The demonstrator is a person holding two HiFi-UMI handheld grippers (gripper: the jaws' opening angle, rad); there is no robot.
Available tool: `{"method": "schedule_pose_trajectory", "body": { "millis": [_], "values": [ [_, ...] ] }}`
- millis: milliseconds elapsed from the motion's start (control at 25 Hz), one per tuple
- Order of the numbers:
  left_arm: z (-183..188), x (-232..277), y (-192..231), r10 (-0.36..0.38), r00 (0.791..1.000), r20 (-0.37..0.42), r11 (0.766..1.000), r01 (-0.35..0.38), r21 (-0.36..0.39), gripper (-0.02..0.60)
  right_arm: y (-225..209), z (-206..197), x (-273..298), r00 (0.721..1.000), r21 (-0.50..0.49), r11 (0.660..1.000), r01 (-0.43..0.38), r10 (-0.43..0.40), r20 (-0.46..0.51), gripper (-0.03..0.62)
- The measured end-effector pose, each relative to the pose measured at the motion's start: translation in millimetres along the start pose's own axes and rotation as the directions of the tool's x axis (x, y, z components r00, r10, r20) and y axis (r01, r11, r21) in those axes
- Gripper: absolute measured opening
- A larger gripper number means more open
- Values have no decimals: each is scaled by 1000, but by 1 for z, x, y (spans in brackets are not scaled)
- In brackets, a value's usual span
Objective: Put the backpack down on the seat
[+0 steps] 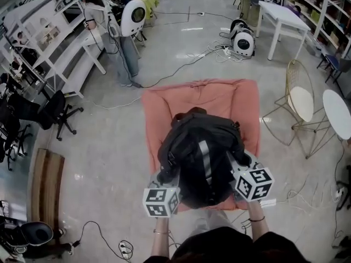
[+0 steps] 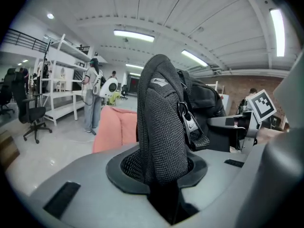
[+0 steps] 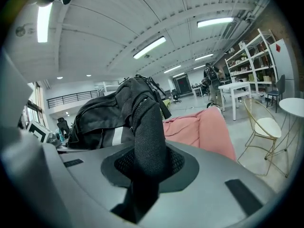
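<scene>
A black backpack [image 1: 200, 155] with a grey reflective stripe hangs over the pink cushioned seat [image 1: 164, 106] in the head view. My left gripper [image 1: 164, 179] is shut on a black mesh shoulder strap [image 2: 164, 127] at the pack's near left side. My right gripper [image 1: 240, 166] is shut on the other mesh strap [image 3: 149, 141] at the near right. In the right gripper view the pack's body [image 3: 102, 118] sits left of the strap, with the pink seat [image 3: 204, 129] behind it. Whether the backpack touches the cushion I cannot tell.
A gold wire chair [image 1: 299, 106] and a round white table [image 1: 337, 111] stand to the seat's right. A person [image 1: 118, 43] stands at the far left beside white shelving [image 1: 49, 43]. Cables [image 1: 181, 64] run over the floor. A wooden bench [image 1: 46, 185] lies at the near left.
</scene>
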State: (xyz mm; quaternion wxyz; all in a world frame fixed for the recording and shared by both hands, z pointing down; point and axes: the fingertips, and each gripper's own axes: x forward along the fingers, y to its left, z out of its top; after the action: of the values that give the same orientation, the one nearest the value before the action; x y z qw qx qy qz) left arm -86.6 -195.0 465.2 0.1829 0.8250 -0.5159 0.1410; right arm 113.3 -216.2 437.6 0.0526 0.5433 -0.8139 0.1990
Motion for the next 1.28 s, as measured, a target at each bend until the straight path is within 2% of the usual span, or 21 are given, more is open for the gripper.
{"method": "schedule_pose_trajectory", "body": {
  "millis": [560, 920, 1280],
  "values": [
    [-19, 91, 58, 93, 992, -89, 989, -103, -109, 109, -34, -18, 119, 987, -1, 995, -99, 98, -124, 86],
    [-44, 125, 83, 106, 986, -130, 981, -125, -147, 109, -45, -43, 162, 977, -3, 993, -114, 111, -182, 85],
    [-44, 160, 109, 94, 986, -141, 982, -115, -153, 109, -58, -49, 207, 974, -2, 995, -102, 99, -201, 84]
  ]
}}
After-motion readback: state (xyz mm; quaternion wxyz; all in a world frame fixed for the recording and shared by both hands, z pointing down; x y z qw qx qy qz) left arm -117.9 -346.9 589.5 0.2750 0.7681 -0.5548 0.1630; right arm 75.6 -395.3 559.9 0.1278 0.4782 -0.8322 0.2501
